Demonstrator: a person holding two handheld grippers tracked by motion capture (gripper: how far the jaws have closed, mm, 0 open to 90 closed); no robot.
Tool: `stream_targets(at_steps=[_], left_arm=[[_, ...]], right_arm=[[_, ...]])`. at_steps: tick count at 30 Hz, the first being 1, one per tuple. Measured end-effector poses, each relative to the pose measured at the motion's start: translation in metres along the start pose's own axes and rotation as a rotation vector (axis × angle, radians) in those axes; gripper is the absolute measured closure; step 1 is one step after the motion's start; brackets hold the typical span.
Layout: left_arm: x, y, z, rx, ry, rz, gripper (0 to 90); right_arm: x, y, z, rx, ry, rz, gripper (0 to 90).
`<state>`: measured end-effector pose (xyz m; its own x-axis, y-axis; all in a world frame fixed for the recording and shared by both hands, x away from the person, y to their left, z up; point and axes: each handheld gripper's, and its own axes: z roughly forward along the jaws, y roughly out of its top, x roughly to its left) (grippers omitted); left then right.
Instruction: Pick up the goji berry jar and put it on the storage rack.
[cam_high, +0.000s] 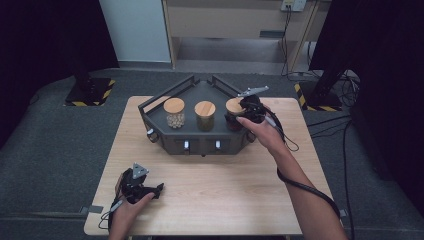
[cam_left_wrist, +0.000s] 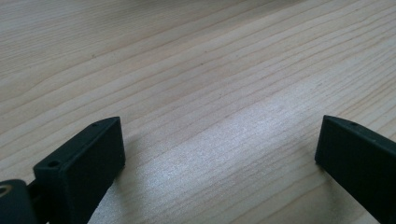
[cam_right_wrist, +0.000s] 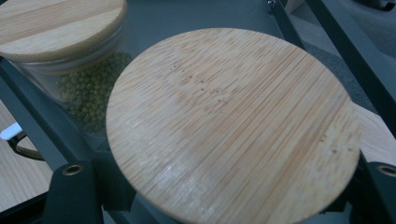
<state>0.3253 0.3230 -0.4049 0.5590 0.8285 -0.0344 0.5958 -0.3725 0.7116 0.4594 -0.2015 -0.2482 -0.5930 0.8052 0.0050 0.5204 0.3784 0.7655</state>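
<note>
At the right end of the dark grey angular tray (cam_high: 159, 131) on the pale wooden tabletop (cam_high: 210, 195), my right hand-held gripper (cam_high: 240, 116) is clamped around the round bamboo-lidded glass jar (cam_right_wrist: 233, 121); my left hand-held gripper (cam_left_wrist: 219, 154) rests wide open, holding nothing.

Bamboo-lidded jar (cam_right_wrist: 232, 123) upright at tray's (cam_high: 155, 119) right end, contents perhaps dark.

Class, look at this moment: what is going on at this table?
A person works at a wooden table with a gripper in each hand. The right gripper is shut on the rightmost jar of three wooden-lidded jars standing in a dark tray. The left gripper rests open on the bare tabletop near the front edge, holding nothing.
</note>
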Motion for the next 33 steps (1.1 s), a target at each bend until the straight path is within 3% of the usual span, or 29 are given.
stream_targets(at_steps=[29,33], left_arm=[[0.0,0.0,0.0,0.0,0.0,0.0,0.0],[0.0,0.0,0.0,0.0,0.0,0.0,0.0]], right_arm=[[0.0,-0.011,0.003,-0.024,0.002,0.0,25.4],[-0.001,-0.013,0.003,-0.03,0.008,0.007,21.7]])
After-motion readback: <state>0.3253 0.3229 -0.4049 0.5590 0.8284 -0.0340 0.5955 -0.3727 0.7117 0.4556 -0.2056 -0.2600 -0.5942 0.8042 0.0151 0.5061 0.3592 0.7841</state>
